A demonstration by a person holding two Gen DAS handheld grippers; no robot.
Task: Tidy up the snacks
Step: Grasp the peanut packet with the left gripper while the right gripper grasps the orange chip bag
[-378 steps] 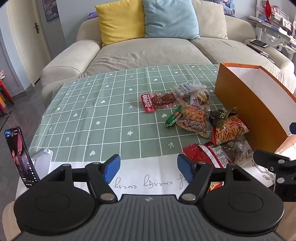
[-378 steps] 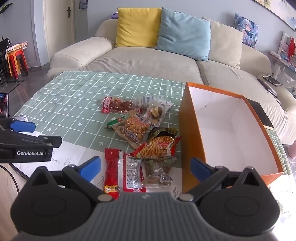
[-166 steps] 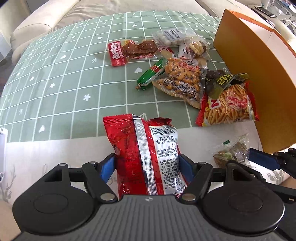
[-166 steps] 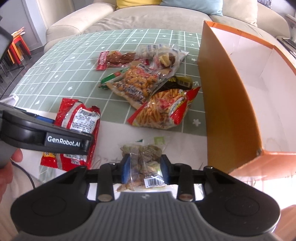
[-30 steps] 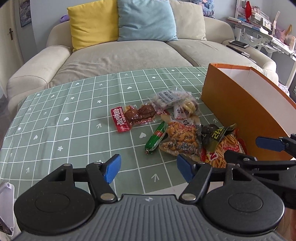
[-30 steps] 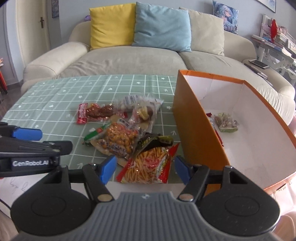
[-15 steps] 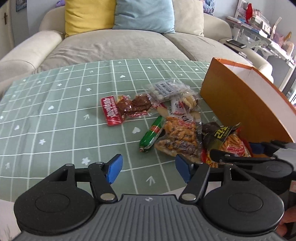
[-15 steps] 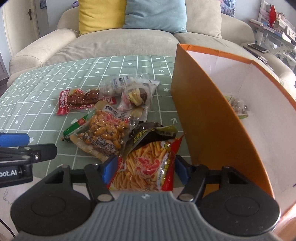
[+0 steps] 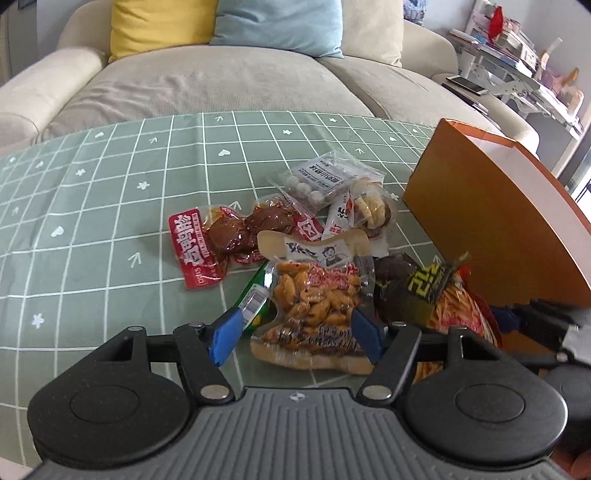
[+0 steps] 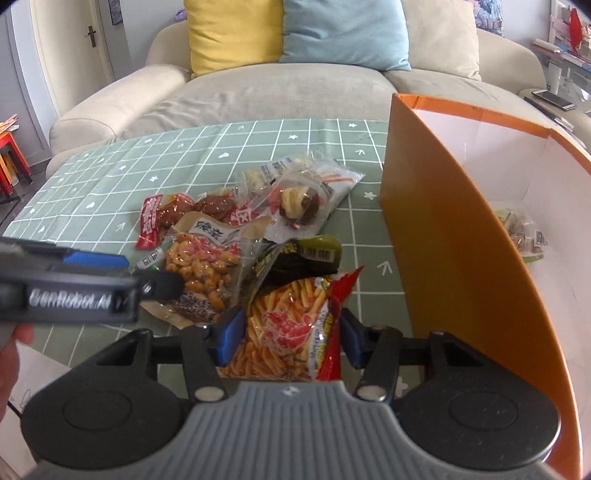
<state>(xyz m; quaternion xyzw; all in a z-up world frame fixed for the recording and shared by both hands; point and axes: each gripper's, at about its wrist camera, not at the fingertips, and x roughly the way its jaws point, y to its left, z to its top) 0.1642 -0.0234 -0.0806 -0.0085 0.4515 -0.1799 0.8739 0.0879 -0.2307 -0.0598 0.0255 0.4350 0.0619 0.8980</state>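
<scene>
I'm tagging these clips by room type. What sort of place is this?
Most likely a home living room: a cream sofa with yellow and blue cushions sits behind a low table under a green checked tablecloth, and a cluttered desk stands off to one side.

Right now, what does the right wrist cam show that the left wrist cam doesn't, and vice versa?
Right wrist only: the box's white inside with a small snack pack in it, and the right gripper straddling the chips bag, its jaws having just been closing.

Left wrist only: the left gripper open around the peanut bag.

Both: the snack pile, green sausage, green checked cloth, sofa.
</scene>
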